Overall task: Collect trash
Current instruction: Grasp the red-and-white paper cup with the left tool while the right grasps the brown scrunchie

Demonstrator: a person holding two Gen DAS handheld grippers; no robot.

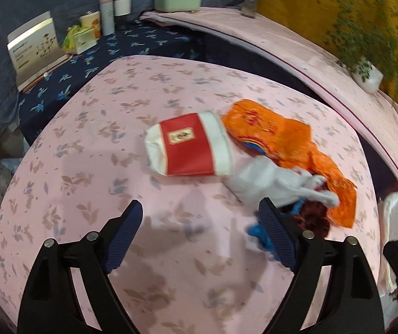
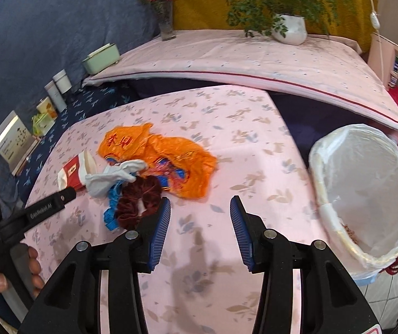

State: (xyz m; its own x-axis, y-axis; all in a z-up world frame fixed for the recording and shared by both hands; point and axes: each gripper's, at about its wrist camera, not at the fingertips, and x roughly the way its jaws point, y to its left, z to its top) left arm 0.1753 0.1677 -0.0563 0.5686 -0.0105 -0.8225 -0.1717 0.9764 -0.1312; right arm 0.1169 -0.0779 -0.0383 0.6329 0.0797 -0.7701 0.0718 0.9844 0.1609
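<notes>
in the left wrist view the left gripper (image 1: 200, 217) stands spread and empty over the pink floral tablecloth (image 1: 87, 167), near a red-and-white crushed paper carton (image 1: 190, 146) touching an orange printed plastic wrapper (image 1: 276, 133). in the right wrist view the right gripper (image 2: 200, 207) is parted, gripping nothing, with a white-lined round trash bin (image 2: 365, 186) to its right; "genrobot.ai" reads on the other tool.

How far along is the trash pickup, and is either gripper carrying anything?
Done: the white-lined trash bin holds only some reddish bits at its bottom. In hand: nothing; the left gripper and right gripper are both open and empty. Left: the red-and-white paper cup, orange plastic wrapper, white crumpled glove, blue scrap and dark red scrunchie lie on the pink floral tablecloth.
</notes>
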